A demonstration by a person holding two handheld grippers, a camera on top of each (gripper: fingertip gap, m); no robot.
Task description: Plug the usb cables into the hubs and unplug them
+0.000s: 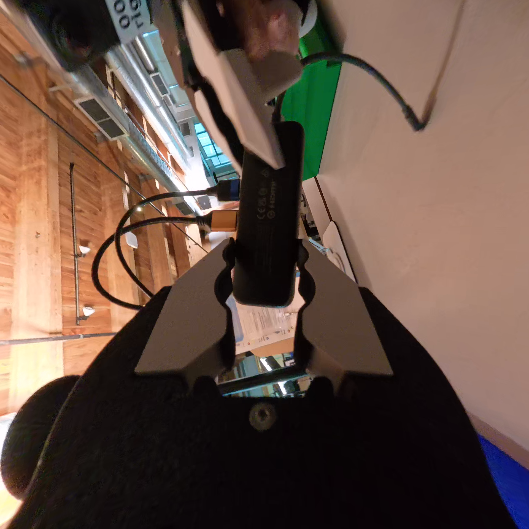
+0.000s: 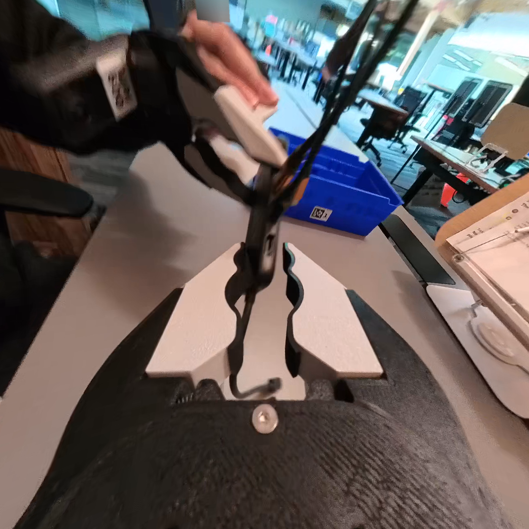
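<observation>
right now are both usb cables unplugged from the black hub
No, the gold-ended plug and the blue-ended plug both sit in the black hub's side.

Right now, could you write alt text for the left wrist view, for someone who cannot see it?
A grey two-finger tool grips a black USB hub held up in the air. A gold plug and a blue plug sit in the hub's side, and a second tool touches its far end.

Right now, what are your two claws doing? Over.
Left gripper shut on black hub. Right gripper open around hub's far end. Gold plug and blue plug seated. Nothing blocking.
</observation>
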